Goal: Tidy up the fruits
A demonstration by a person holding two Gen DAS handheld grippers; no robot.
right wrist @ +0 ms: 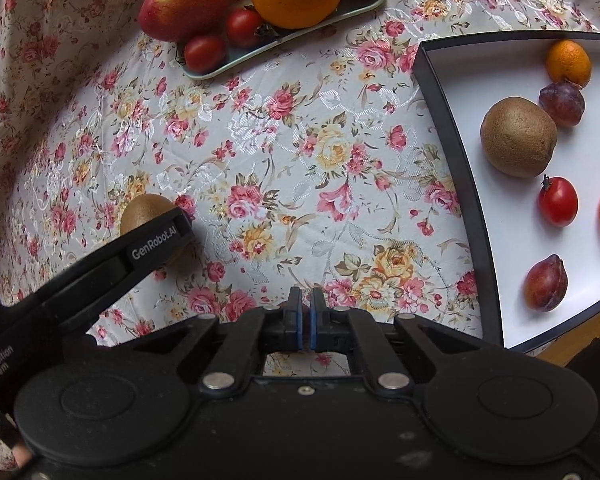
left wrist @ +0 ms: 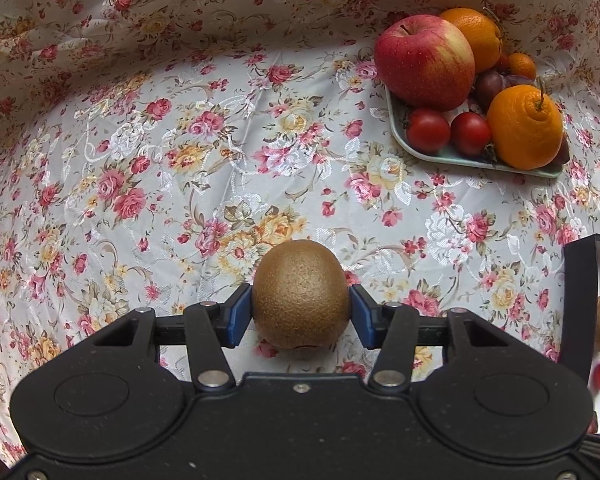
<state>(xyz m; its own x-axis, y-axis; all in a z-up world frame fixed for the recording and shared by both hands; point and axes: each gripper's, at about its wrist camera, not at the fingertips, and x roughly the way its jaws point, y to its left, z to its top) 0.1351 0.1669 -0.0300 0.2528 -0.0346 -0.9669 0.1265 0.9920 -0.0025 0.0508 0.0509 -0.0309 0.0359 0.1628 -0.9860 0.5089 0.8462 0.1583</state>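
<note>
A brown kiwi (left wrist: 300,296) stands on end on the flowered tablecloth. My left gripper (left wrist: 300,306) has its blue pads (left wrist: 238,316) against both sides of the kiwi. From the right wrist view the same kiwi (right wrist: 146,212) shows partly under the left gripper's finger (right wrist: 156,240). My right gripper (right wrist: 305,304) hovers over bare cloth, shut, with nothing between its pads. A black box with a white floor (right wrist: 452,160) at the right holds a second kiwi (right wrist: 518,136), two plums, a tomato (right wrist: 558,202) and small oranges.
A pale green tray (left wrist: 396,128) at the back carries an apple (left wrist: 424,62), oranges (left wrist: 524,126), cherry tomatoes (left wrist: 428,130) and a plum. The tablecloth rises in folds behind and to the left. The box corner (left wrist: 576,280) lies close to the right of the held kiwi.
</note>
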